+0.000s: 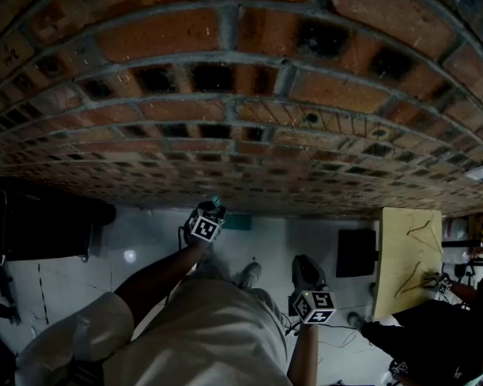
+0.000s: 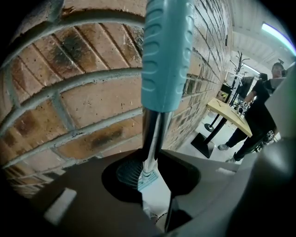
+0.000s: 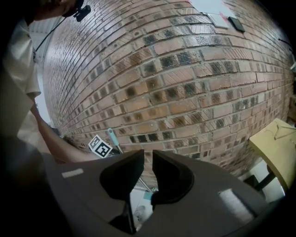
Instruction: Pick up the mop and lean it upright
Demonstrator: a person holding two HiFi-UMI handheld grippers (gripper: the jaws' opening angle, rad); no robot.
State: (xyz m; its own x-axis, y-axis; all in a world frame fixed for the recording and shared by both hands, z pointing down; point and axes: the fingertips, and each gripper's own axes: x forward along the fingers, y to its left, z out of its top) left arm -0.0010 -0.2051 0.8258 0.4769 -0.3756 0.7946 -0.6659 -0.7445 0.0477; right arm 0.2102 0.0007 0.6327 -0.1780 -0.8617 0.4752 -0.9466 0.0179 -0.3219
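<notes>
The mop stands nearly upright against the brick wall [image 1: 246, 109]. Its teal grip [image 2: 166, 55] runs down into a metal shaft [image 2: 155, 134] and ends at the mop head [image 2: 138, 173] on the pale floor. My left gripper [image 2: 155, 158] is shut on the shaft just below the teal grip. In the head view the left gripper [image 1: 205, 223] is close to the wall, with the teal head [image 1: 241, 221] beside it. My right gripper [image 3: 148, 155] hangs back with a narrow slit between its jaws and nothing in it. Past it are the mop grip [image 3: 112, 136] and the shaft [image 3: 143, 183].
A pale wooden table [image 1: 406, 254] with wire hangers on it stands to the right on a black base [image 1: 356, 251]. Another person [image 1: 436, 332] stands beyond it. A dark bulky object [image 1: 45, 231] sits by the wall at left. My own shoe [image 1: 248, 273] is on the floor below.
</notes>
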